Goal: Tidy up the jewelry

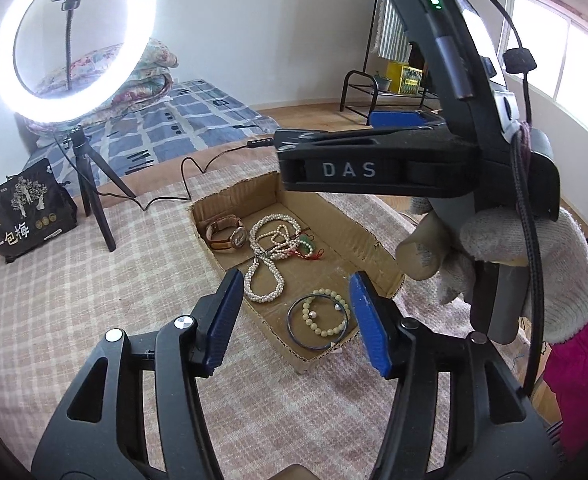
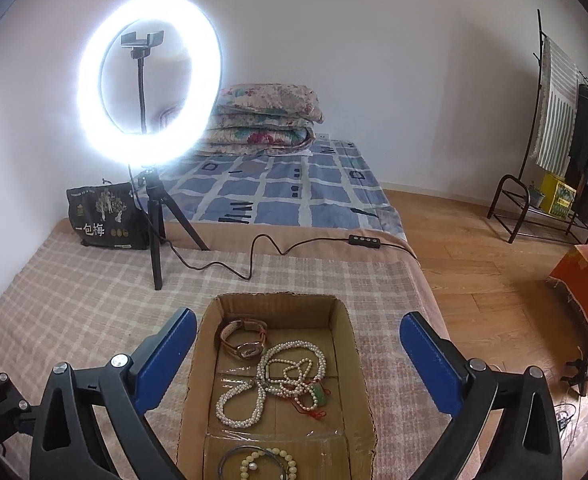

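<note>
Both tongs hang over the box with nothing between their blue pads. Left tongs (image 1: 294, 320) stand half-wide above the near end of the box (image 1: 378, 248); right tongs (image 2: 298, 360) stand at their widest, straddling the box's walls in the right wrist view. A gloved hand (image 1: 506, 272) carries the right tool.

Left to right across the scene: a dark bag (image 1: 26, 208) and a lit ring light (image 1: 74, 36) on its tripod stand on the checked cover (image 1: 94, 300), the light's cable (image 2: 254, 256) trailing behind the box. Inside the box, from far end to near: a watch (image 1: 228, 234) in the far corner; a pearl necklace (image 1: 268, 264) coiled in loops, with a red cord and green pendant (image 2: 321, 395) lying against it; then a bead bracelet (image 1: 326, 312) inside a thin bangle (image 1: 318, 320), with two loose pearls, perhaps earrings, among them.

All visible jewelry lies in the box, so the job looks near its end, or at a tidying pass. To do it well, judged from this layout: keep the tongs clear of the cardboard walls, pick single pieces by one strand, and avoid the cord tangled with the pearls. Small loose pearls need a narrow, centred pinch; the thin bangle may slip from flat pads.
</note>
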`<state>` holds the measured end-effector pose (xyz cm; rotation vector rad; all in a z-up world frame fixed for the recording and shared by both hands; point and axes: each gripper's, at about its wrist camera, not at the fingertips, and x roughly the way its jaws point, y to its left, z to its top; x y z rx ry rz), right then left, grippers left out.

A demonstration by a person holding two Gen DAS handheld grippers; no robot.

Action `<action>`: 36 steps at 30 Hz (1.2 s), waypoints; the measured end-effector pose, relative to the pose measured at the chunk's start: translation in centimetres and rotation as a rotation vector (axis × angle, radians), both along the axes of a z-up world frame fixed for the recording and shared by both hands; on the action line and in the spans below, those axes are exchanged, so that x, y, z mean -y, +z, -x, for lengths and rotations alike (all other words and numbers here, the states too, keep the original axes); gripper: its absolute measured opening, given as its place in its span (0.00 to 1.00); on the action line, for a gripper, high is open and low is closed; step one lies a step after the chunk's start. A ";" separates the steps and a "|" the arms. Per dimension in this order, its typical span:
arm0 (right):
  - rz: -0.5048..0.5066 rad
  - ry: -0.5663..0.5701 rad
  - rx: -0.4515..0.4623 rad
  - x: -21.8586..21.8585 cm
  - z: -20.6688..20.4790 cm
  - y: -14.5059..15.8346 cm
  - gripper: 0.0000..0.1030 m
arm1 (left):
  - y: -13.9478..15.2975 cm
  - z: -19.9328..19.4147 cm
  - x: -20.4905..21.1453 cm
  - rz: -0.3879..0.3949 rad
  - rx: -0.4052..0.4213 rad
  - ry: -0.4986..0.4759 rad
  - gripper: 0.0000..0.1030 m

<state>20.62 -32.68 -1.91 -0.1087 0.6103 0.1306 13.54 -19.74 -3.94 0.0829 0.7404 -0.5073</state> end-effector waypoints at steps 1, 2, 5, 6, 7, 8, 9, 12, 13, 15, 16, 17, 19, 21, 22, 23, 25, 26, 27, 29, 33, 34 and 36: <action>0.001 -0.005 0.005 0.0 0.4 0.2 1.00 | 0.1 0.2 -0.2 -0.001 0.004 0.001 0.57; -0.001 -0.007 0.008 -0.1 0.7 0.5 1.00 | 0.3 0.5 -0.5 -0.003 0.011 0.003 0.57; -0.009 -0.016 0.021 -0.1 1.7 1.2 1.00 | 0.7 1.3 -1.2 -0.008 0.023 0.010 0.57; -0.011 -0.020 0.027 -0.2 2.2 1.5 1.00 | 0.8 1.5 -1.4 -0.010 0.027 0.013 0.57; -0.011 -0.023 0.033 -0.2 2.6 1.7 1.00 | 1.0 1.7 -1.8 -0.011 0.033 0.019 0.58; -0.010 -0.025 0.039 -0.3 3.0 2.0 1.00 | 1.1 1.8 -2.1 -0.010 0.036 0.024 0.58; -0.007 -0.027 0.043 -0.5 3.4 2.2 1.00 | 1.4 2.0 -2.5 -0.008 0.039 0.031 0.58; 0.006 -0.043 0.054 -0.8 4.7 2.7 1.00 | 1.8 2.5 -3.6 -0.001 0.048 0.048 0.58; 0.008 -0.044 0.056 -0.9 5.0 2.9 1.00 | 2.1 2.7 -4.0 0.001 0.052 0.054 0.62; 0.008 -0.046 0.061 -1.1 6.1 3.3 1.00 | 2.4 3.2 -4.8 0.004 0.065 0.065 0.68; 0.009 -0.051 0.065 -1.2 6.6 3.5 1.00 | 2.5 3.4 -5.1 0.003 0.074 0.070 0.69; 0.012 -0.055 0.068 -1.3 7.0 3.6 1.00 | 2.7 3.7 -5.5 0.000 0.082 0.075 0.69; 0.019 -0.060 0.073 -1.6 8.0 3.8 1.00 | 2.9 4.0 -6.1 -0.004 0.092 0.081 0.69; 0.023 -0.070 0.078 -1.8 8.8 3.9 1.00 | 3.1 4.3 -6.8 -0.007 0.105 0.093 0.75; 0.024 -0.077 0.081 -1.9 9.4 4.0 1.00 | 3.2 4.4 -7.1 -0.006 0.111 0.101 0.79; 0.028 -0.084 0.081 -2.1 9.8 4.0 1.00 | 3.2 4.4 -7.5 -0.003 0.117 0.111 0.80; 0.038 -0.095 0.083 -2.3 10.5 4.0 1.00 | 3.3 4.4 -8.2 0.002 0.118 0.124 0.81; 0.047 -0.101 0.082 -2.4 10.9 3.9 1.00 | 3.2 4.4 -8.5 0.001 0.118 0.130 0.81; 0.054 -0.109 0.082 -2.6 11.3 3.8 1.00 | 3.2 4.4 -8.7 -0.001 0.119 0.134 0.81; 0.052 -0.109 0.075 -2.7 11.8 3.6 1.00 | 3.1 4.5 -9.2 -0.007 0.122 0.144 0.82; 0.033 -0.111 0.062 -2.8 13.0 3.0 1.00 | 2.9 4.7 -10.1 -0.011 0.127 0.166 0.86; 0.032 -0.111 0.061 -2.8 13.2 2.8 1.00 | 2.8 4.9 -10.4 -0.008 0.137 0.175 0.88; 0.030 -0.111 0.063 -2.8 13.7 2.6 1.00 | 2.7 5.1 -10.8 -0.013 0.153 0.196 0.91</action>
